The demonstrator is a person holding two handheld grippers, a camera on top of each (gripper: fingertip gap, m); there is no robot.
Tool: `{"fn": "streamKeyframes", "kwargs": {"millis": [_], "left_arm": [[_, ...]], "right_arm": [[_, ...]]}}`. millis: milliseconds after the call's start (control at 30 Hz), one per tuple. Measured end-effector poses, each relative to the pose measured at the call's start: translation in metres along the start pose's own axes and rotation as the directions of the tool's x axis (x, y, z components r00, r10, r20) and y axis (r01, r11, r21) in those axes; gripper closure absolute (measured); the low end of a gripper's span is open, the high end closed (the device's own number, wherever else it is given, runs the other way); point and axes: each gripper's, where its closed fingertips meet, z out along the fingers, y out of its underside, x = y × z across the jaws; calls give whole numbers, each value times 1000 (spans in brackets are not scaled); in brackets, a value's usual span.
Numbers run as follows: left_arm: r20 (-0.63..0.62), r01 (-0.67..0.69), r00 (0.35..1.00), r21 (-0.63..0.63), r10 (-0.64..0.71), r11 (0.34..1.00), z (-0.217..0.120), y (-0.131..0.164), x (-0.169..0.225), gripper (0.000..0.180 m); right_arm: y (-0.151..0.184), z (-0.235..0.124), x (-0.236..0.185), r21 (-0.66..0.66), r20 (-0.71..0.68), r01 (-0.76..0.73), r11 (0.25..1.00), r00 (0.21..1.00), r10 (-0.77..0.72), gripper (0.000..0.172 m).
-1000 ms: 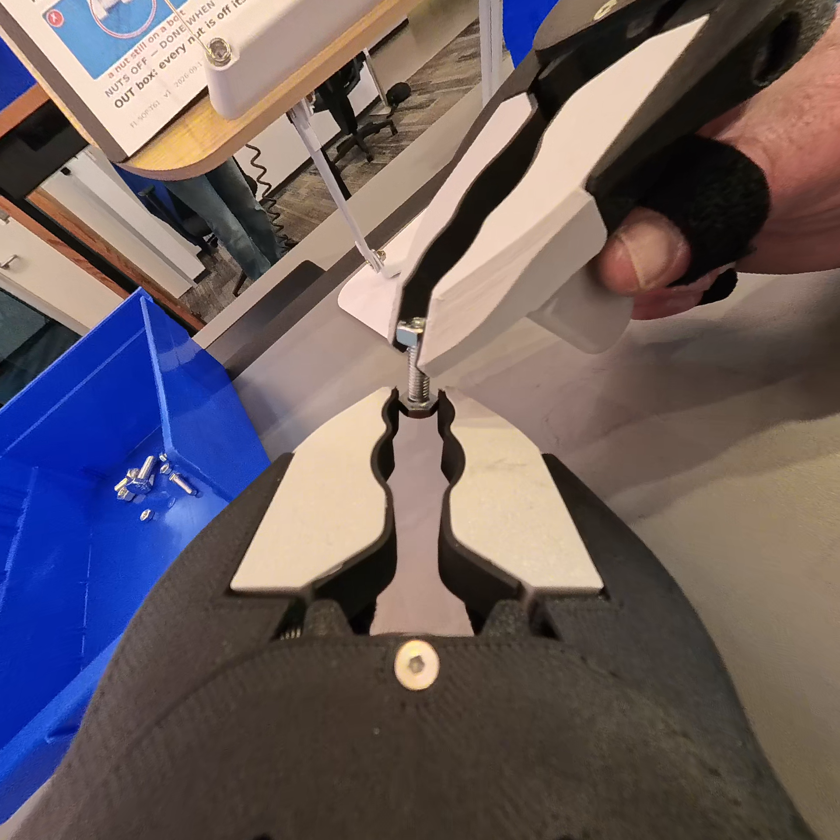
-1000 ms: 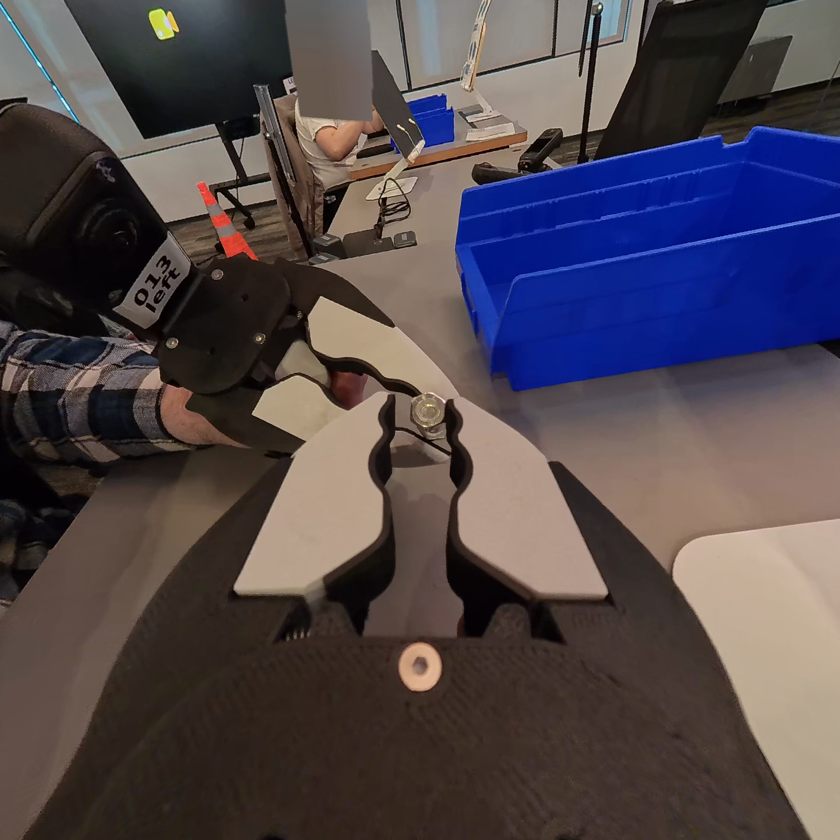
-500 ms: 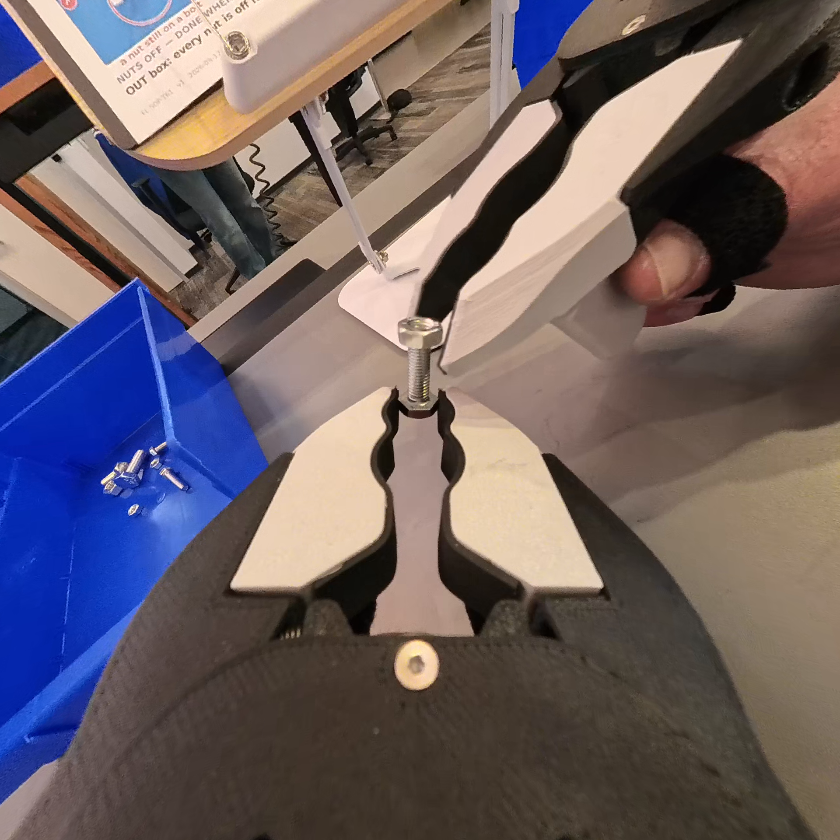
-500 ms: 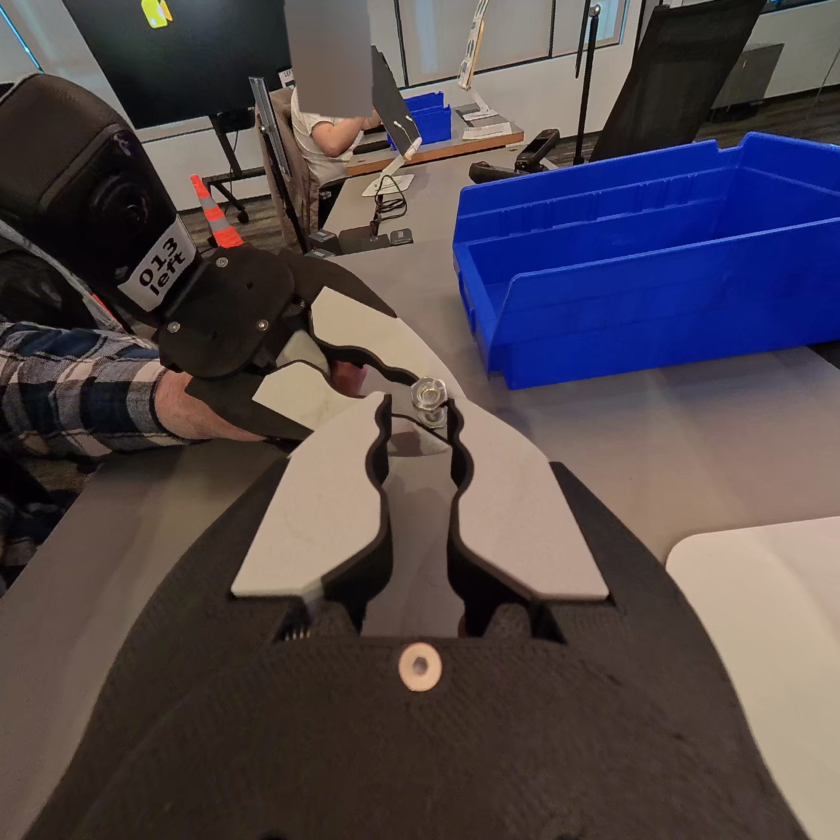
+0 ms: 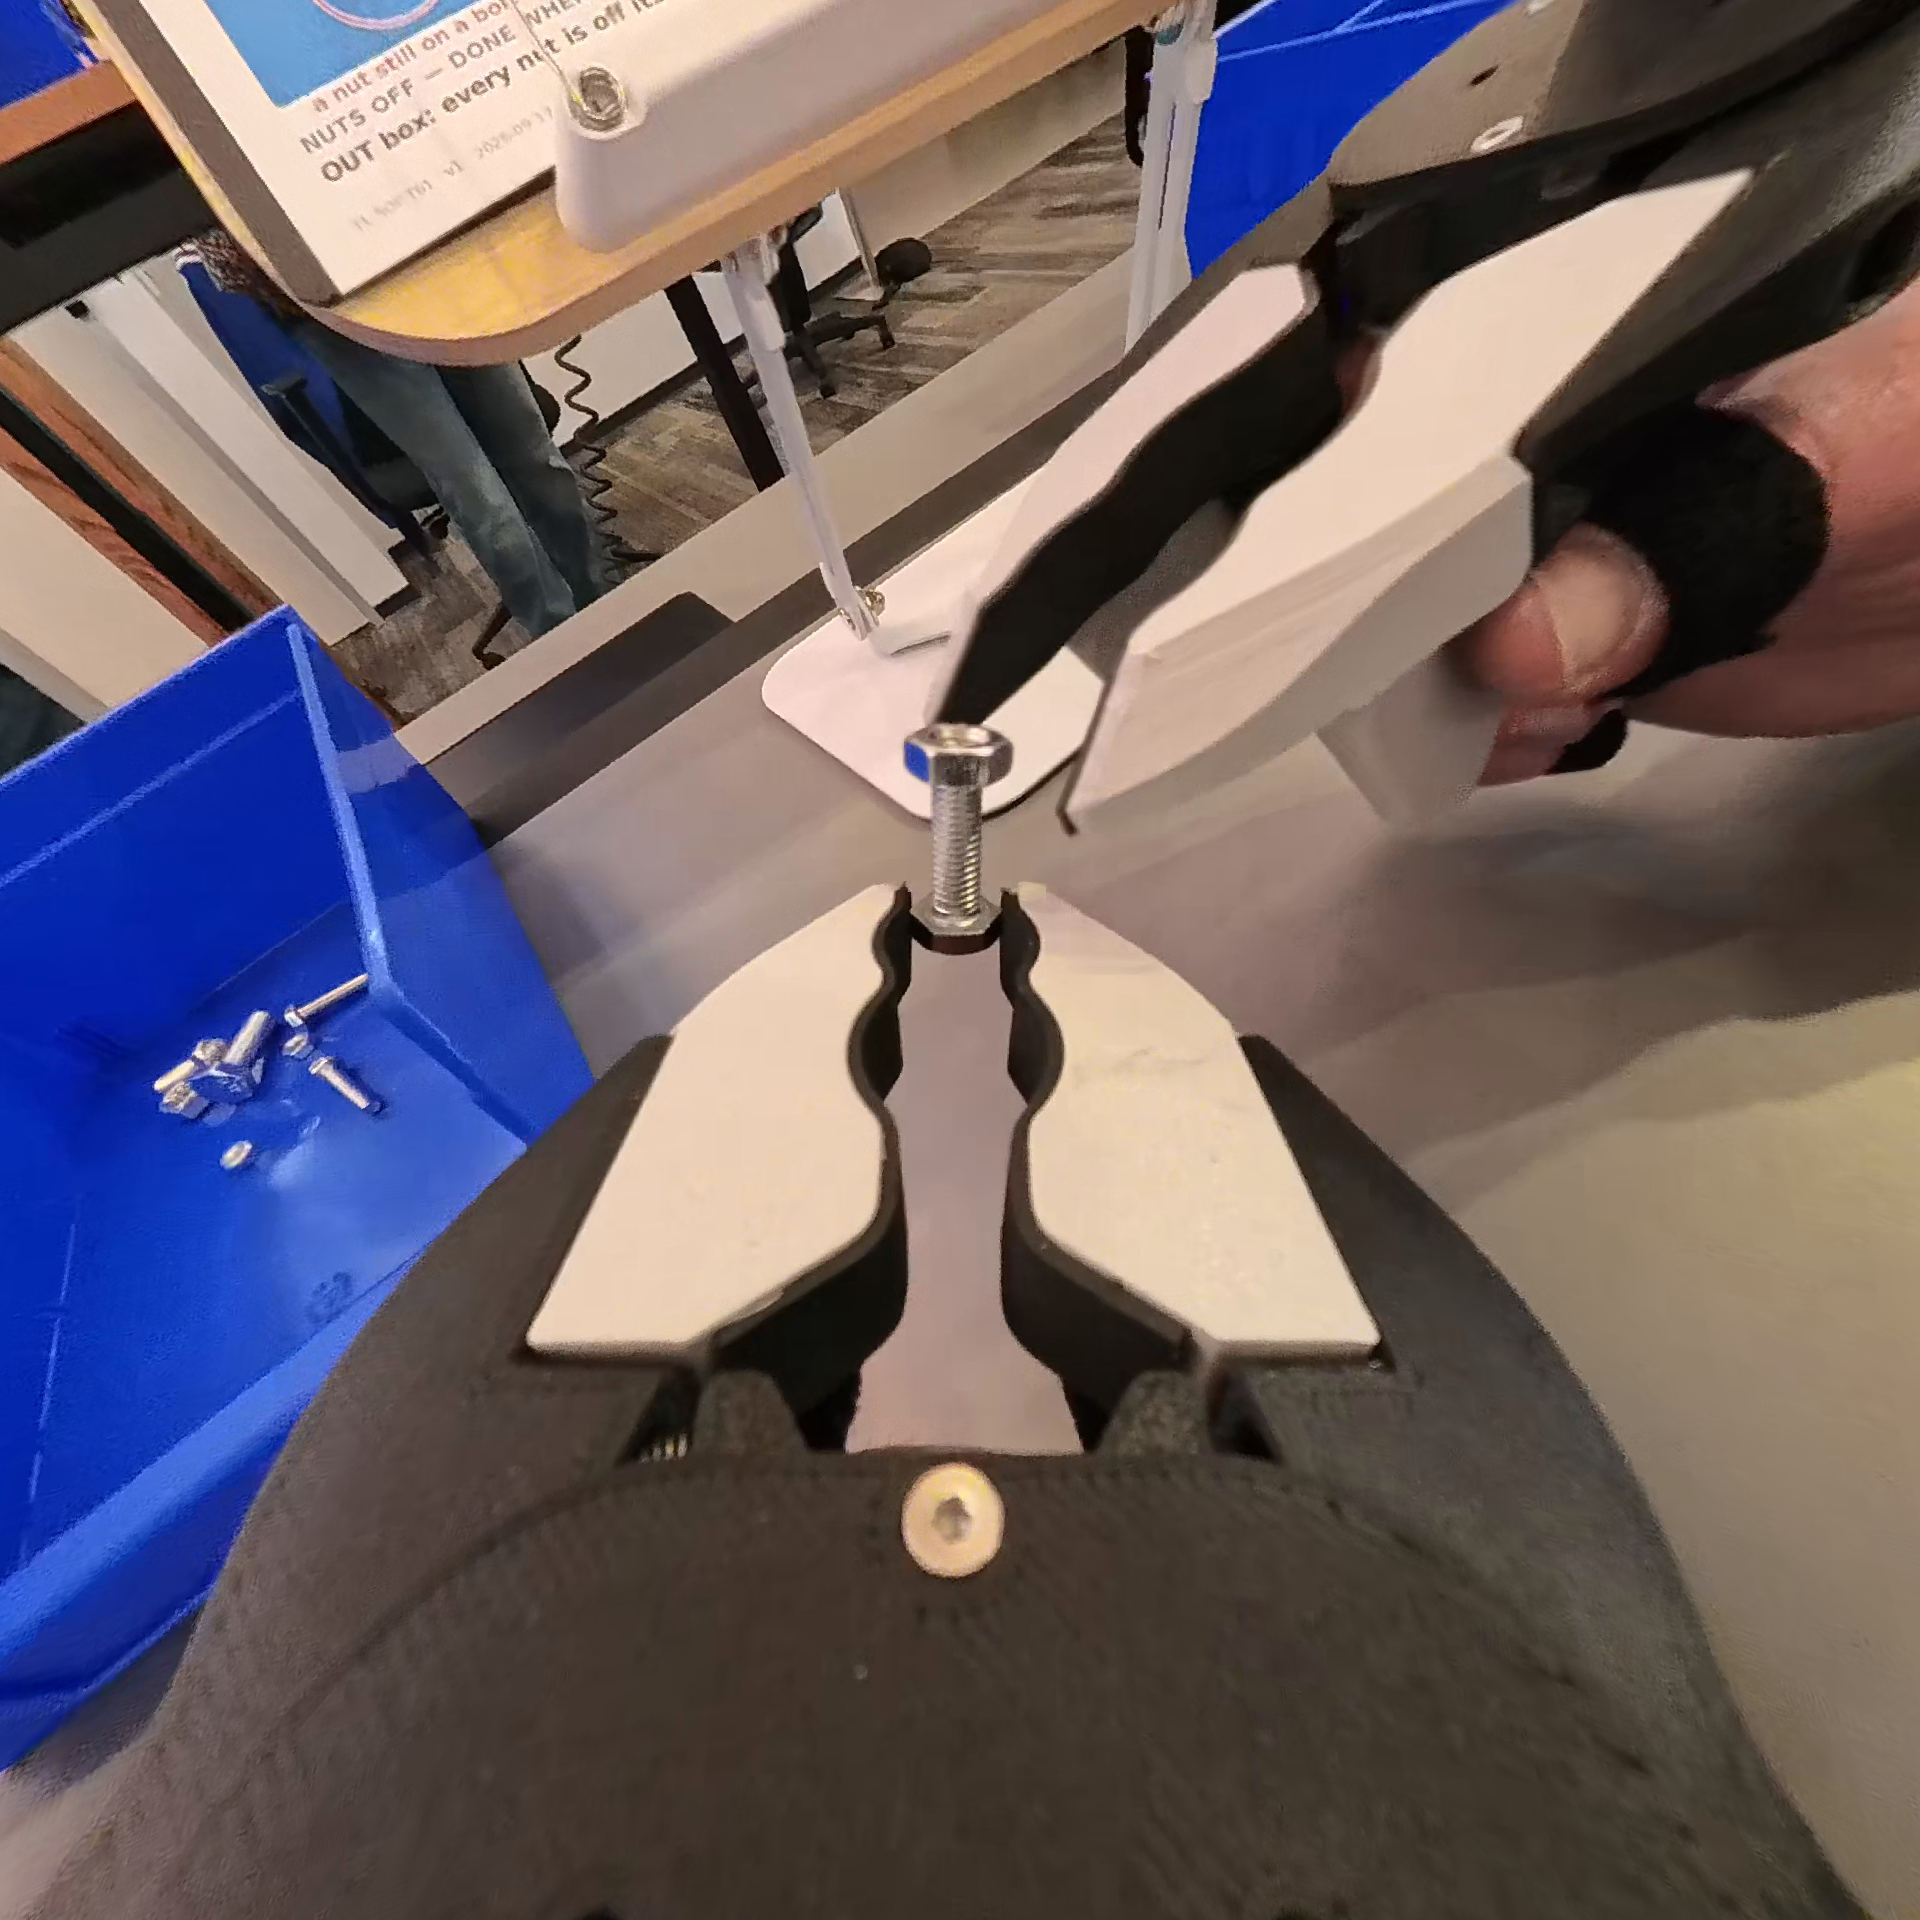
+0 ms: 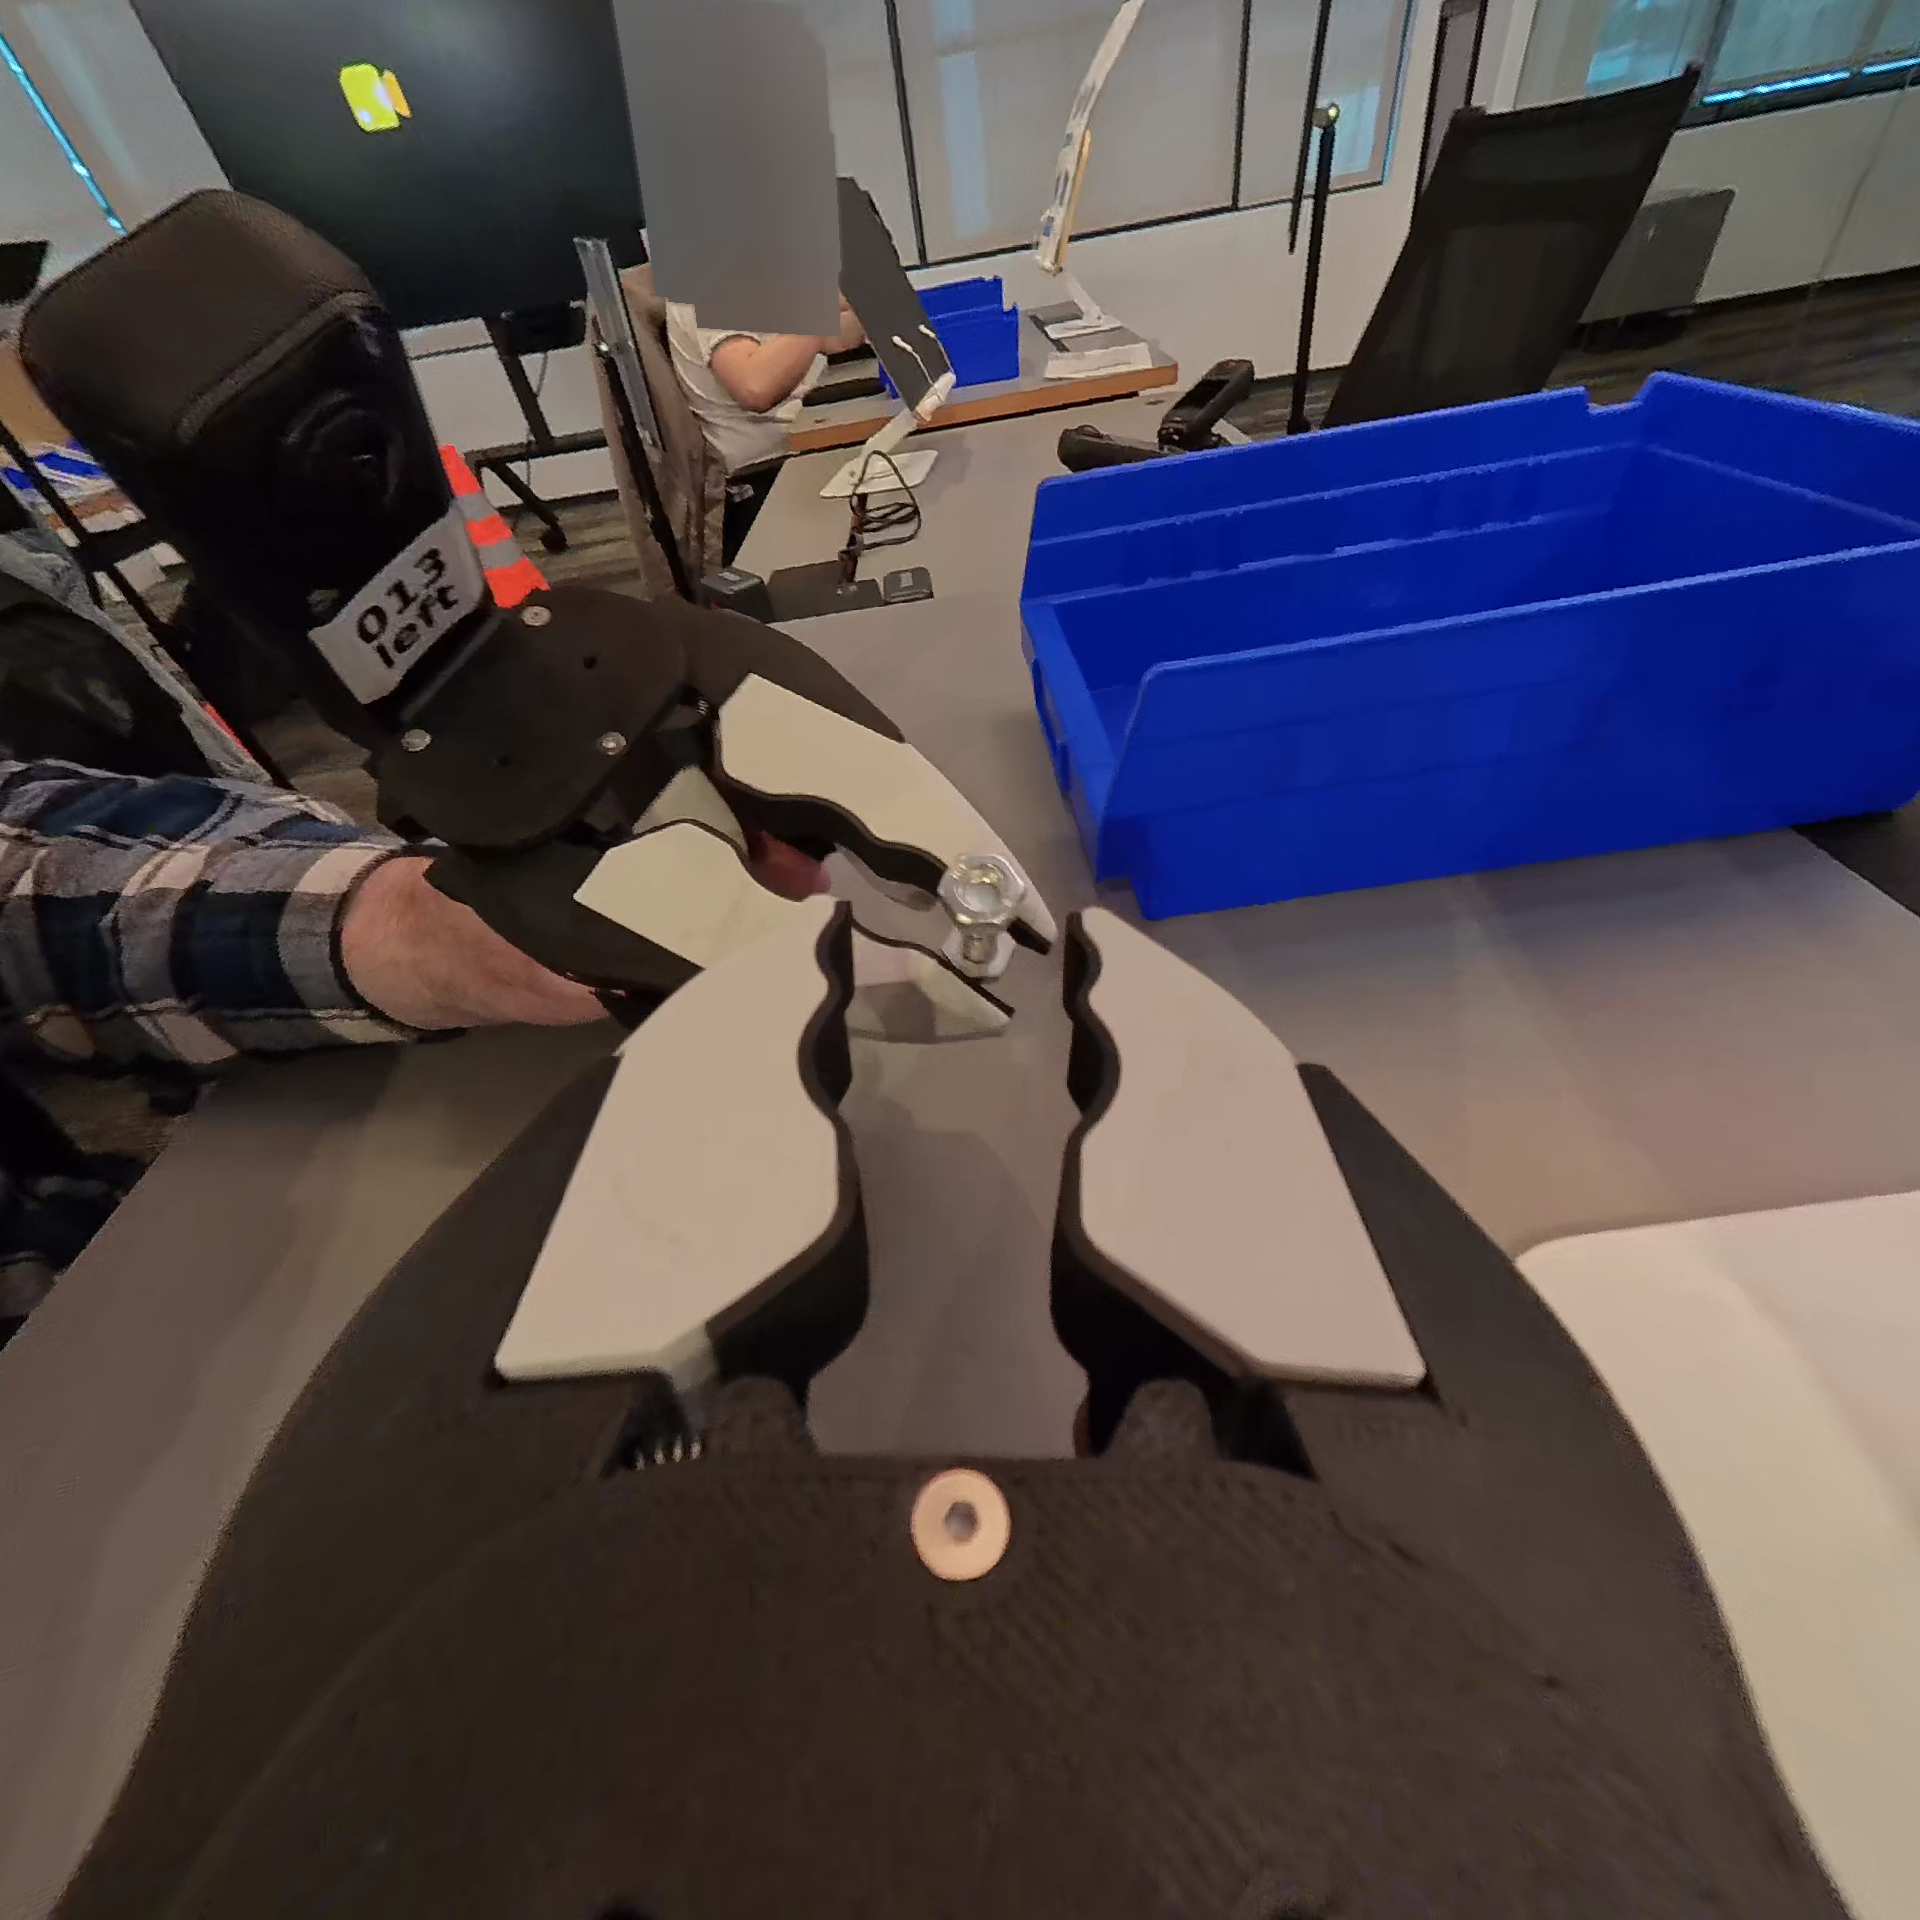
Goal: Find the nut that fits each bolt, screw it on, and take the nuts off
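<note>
My left gripper (image 5: 954, 914) pinches the bolt (image 5: 954, 847) by its head, shaft upright above the table (image 5: 1558, 1039), so the nut (image 5: 953, 752) at the tip stays reachable; my right gripper (image 6: 956, 935) hangs wide, empty, just beside it.

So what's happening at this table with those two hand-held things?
A person holds a gripping tool in each hand. The left tool clamps the head of an upright bolt with a nut at its top end. The right tool is open, not touching the nut. Loose bolts and nuts lie in a blue bin.
</note>
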Motion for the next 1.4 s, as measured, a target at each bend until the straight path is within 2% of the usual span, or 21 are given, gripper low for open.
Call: {"fn": "streamKeyframes", "kwargs": {"millis": [67, 233, 433, 667, 800, 967, 1167, 1400], "left_arm": [[-6, 10, 1000, 4, -10, 1000, 1, -1, 1, 165], [-9, 22, 1000, 8, -22, 1000, 1, -2, 1, 165], [-28, 94, 995, 21, -94, 995, 0, -1, -3, 165], [-43, 104, 994, 23, -103, 994, 2, -3, 1, 165], [-50, 125, 991, 26, -123, 992, 3, -3, 1, 165], [-48, 176, 984, 33, -174, 984, 1, -2, -6, 165], [-66, 168, 984, 31, -166, 985, 3, -2, -1, 165], [-66, 192, 980, 34, -189, 981, 3, -3, -3, 165]], "right_arm": [[-1, 3, -5, 5, 23, 12, 1000, 1000, -12, 127], [-2, 4, -11, 13, 42, 47, 999, 998, -48, 127], [-1, 2, -8, 20, 55, 6, 1000, 998, -7, 140], [-6, 6, -8, 47, 59, 12, 999, 998, -15, 120], [-4, 7, -13, 36, 78, 25, 999, 997, -28, 119], [-5, 3, -14, 42, 90, 27, 999, 995, -31, 132], [-8, 4, -5, 65, 61, -12, 998, 998, 8, 118], [-7, 4, -15, 62, 91, 10, 998, 996, -16, 121]]}}
